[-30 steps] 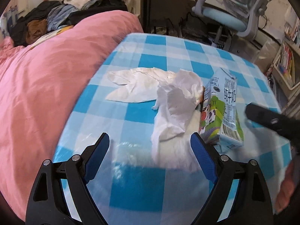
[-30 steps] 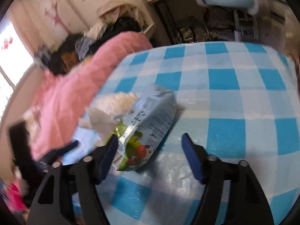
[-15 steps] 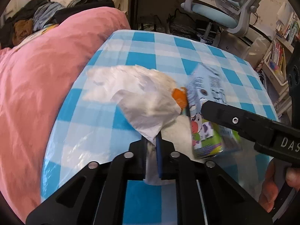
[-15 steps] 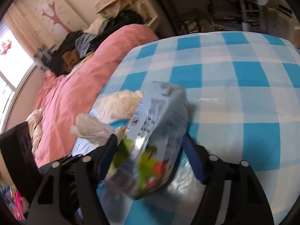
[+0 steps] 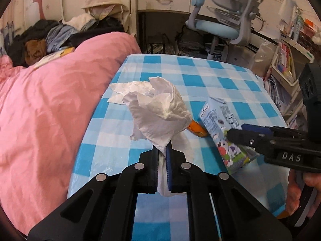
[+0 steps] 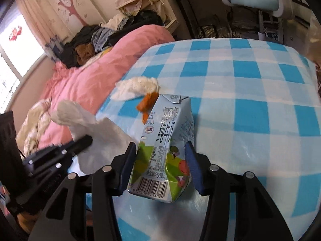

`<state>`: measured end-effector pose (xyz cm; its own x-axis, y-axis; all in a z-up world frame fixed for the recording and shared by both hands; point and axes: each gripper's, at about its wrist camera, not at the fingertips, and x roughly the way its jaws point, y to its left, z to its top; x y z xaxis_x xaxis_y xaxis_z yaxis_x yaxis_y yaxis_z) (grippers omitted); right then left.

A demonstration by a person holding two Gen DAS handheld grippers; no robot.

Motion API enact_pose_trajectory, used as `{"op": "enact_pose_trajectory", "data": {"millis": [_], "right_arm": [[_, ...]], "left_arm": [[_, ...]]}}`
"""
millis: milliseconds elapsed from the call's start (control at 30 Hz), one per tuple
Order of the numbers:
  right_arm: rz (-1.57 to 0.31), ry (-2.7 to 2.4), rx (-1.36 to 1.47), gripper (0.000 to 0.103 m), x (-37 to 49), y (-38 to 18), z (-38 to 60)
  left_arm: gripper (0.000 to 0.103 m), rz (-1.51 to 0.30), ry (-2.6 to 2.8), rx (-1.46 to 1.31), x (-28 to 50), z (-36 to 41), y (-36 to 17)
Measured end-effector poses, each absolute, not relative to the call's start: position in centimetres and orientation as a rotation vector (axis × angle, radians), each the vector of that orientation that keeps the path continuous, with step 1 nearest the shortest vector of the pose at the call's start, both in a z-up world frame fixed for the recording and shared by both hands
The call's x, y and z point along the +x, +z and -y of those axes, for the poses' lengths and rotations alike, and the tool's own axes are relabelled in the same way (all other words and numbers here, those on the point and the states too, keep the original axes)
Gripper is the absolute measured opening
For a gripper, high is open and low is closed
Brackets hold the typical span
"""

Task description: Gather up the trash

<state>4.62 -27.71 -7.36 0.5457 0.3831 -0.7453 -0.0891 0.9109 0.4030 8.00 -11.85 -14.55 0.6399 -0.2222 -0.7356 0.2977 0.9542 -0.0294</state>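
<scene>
Tissue (image 5: pixel 160 108) is clenched in the left gripper (image 5: pixel 163 150); the right gripper (image 6: pixel 161 150) jaws are closing, pressing on the milk carton (image 6: pixel 166 146) above the worktop (image 6: pixel 250 110).

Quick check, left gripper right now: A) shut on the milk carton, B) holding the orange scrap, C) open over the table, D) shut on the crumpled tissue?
D: the left gripper is pinched shut on the crumpled tissue, while the milk carton sits between the right gripper's closing jaws.
</scene>
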Motion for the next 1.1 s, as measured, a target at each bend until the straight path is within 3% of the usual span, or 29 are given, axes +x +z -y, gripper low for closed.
{"op": "enact_pose_trajectory", "data": {"millis": [33,100,233,500,533,600,633,700,767,833,1100], "right_arm": [[-0.950,0.287,0.333,0.051,4.1,-7.4,27.8],[-0.890,0.275,0.370,0.071,3.3,-7.2,28.9],[-0.801,0.208,0.491,0.076,2.6,-7.5,31.9],[-0.980,-0.071,0.162,0.079,7.7,-10.7,32.5],[-0.997,-0.060,0.133,0.081,8.3,-11.2,32.2],[-0.991,-0.026,0.095,0.096,9.0,-11.7,31.6],[-0.998,-0.022,0.087,0.097,9.4,-11.9,31.5],[-1.004,-0.026,0.066,0.097,9.8,-12.1,31.6],[-1.006,-0.028,0.057,0.097,10.0,-12.3,31.5],[-1.006,-0.029,0.057,0.097,10.0,-12.2,31.6],[-1.007,-0.031,0.051,0.097,9.7,-12.2,31.6]], "left_arm": [[0.007,-0.820,-0.296,0.100,7.6,11.8,-14.4],[0.007,-0.816,-0.297,0.102,7.1,11.7,-14.2],[0.007,-0.818,-0.294,0.098,6.4,11.3,-14.2],[0.007,-0.874,-0.288,0.058,7.8,10.5,-15.3],[0.007,-0.885,-0.287,0.046,8.2,10.4,-15.6],[0.007,-0.913,-0.290,0.007,8.9,9.8,-16.2],[0.008,-0.933,-0.296,-0.007,9.3,9.6,-16.5],[0.023,-0.961,-0.307,-0.026,9.9,9.5,-17.2],[0.056,-0.952,-0.278,-0.017,10.2,9.7,-17.4],[0.068,-0.930,-0.257,-0.006,10.4,10.0,-17.5],[0.069,-0.934,-0.232,0.131,11.0,11.7,-18.7]]}}
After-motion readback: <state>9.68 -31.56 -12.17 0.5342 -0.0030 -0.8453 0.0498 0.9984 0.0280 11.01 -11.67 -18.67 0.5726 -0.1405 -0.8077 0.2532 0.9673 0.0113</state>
